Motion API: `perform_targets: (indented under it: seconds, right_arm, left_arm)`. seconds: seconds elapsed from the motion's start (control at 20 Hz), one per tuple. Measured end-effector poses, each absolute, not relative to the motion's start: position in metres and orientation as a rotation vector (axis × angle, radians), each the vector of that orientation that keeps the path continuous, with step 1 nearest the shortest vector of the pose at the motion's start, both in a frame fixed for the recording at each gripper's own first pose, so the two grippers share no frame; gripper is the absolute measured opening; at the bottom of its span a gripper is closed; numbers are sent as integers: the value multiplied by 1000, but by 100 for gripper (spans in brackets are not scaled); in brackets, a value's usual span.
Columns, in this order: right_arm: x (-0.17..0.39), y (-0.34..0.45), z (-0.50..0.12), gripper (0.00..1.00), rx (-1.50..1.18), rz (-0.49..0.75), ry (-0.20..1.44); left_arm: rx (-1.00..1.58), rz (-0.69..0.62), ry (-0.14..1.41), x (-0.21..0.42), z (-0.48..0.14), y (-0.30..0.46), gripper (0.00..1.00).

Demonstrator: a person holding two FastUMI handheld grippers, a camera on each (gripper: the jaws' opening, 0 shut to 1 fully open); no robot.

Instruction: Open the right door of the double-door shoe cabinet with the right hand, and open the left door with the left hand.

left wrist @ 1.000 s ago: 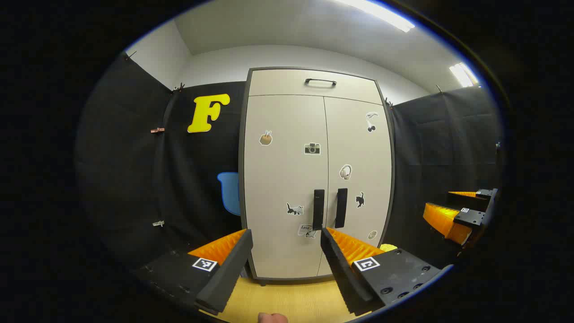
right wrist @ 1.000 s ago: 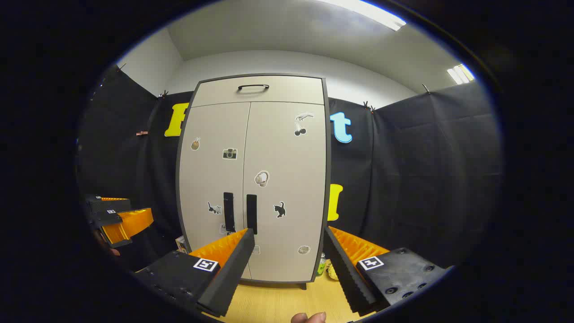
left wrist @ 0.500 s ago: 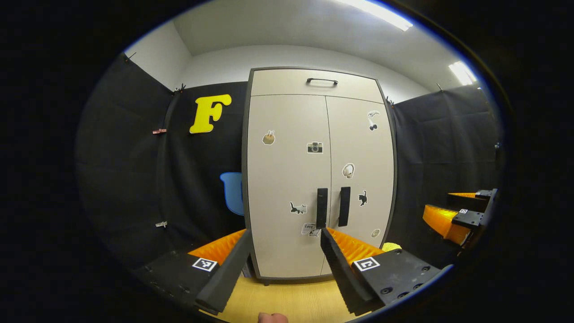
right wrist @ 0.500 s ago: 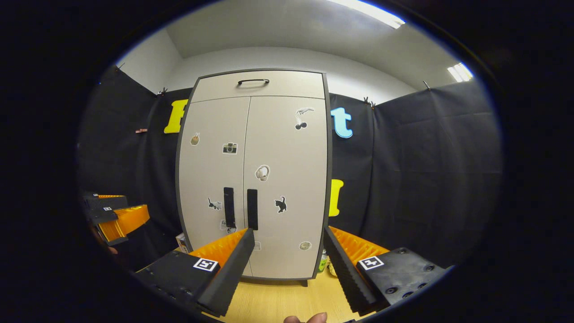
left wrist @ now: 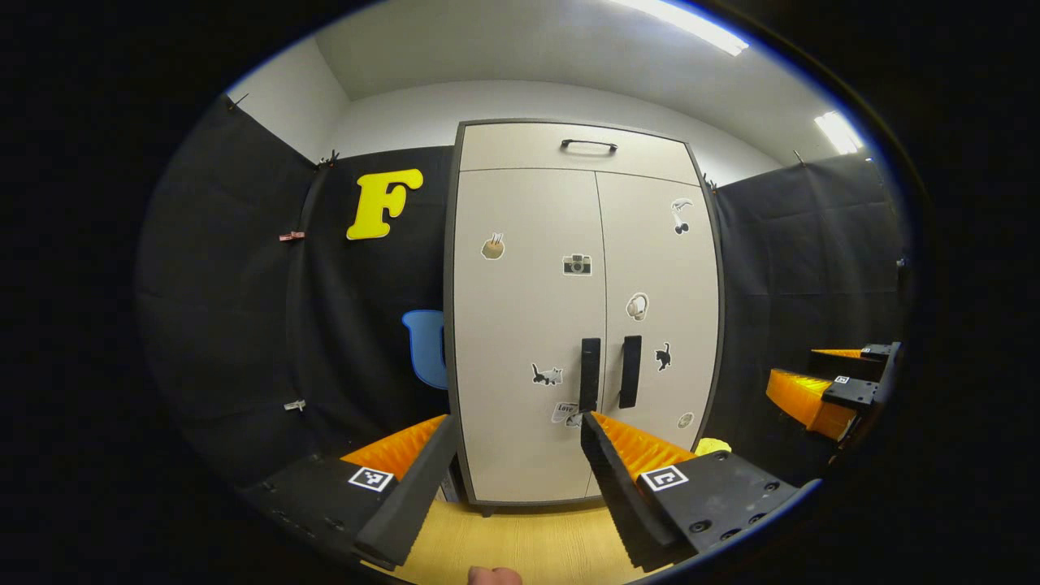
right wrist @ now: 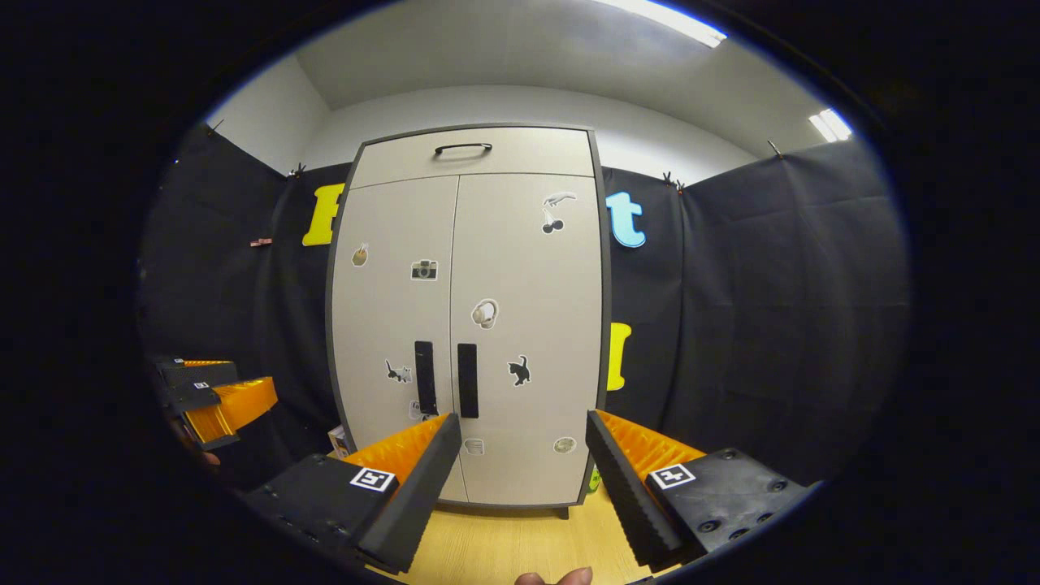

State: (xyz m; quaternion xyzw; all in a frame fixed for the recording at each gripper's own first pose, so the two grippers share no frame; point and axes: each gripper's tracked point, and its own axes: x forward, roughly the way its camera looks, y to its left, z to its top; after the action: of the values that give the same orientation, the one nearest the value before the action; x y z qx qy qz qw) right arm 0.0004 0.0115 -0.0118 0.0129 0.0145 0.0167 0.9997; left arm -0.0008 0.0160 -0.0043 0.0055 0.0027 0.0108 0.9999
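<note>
Left tongs (left wrist: pixel 516 455) spread wide, nothing between the fingers, held in front of the cabinet and not touching it; right tongs (right wrist: pixel 520 455) likewise wide apart, empty, short of the doors. In the left gripper view the right tongs also show at far right edge, well off from the cabinet; in the right gripper view the left tongs show at far left edge. Shoe cabinet (left wrist: pixel 528 455) stands upright on a light wood floor (left wrist: pixel 520 544) against the black cloth wall (left wrist: pixel 244 325), centred ahead of both tongs. Both doors closed, flush, thin seam down the middle. Left door (right wrist: pixel 382 325) and right door (right wrist: pixel 536 325) are pale beige in a dark frame. Top drawer (right wrist: pixel 479 158) above the doors, closed, with a dark curved handle. Two dark vertical bar handles sit side by side at the seam, low on the doors: left handle (left wrist: pixel 590 374), right handle (right wrist: pixel 467 380). Left tongs' right finger tip lies just below the left handle in its own view. Small stickers scattered on both doors: camera sticker (left wrist: pixel 577 264), cat sticker (right wrist: pixel 518 370). A fingertip (right wrist: pixel 552 578) pokes in at the bottom edge of the right gripper view.
</note>
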Motion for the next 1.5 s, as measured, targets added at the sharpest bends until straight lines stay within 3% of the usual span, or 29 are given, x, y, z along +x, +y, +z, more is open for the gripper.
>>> perform_targets:
  seconds: [0.4, 1.3, 1.5]
  right_arm:
    - [46, 40, -15, 98, 12, 59, 21]
    - [225, 103, -75, 98, 71, 69, 77]
    - [247, 113, -83, 82, 84, 75, 78]
  left_arm:
    - [0, 10, 14, -2, -12, 19, 95]
    - [-25, 25, 68, 3, -44, 44, 95]
    - [-39, 32, 79, 6, -50, 52, 95]
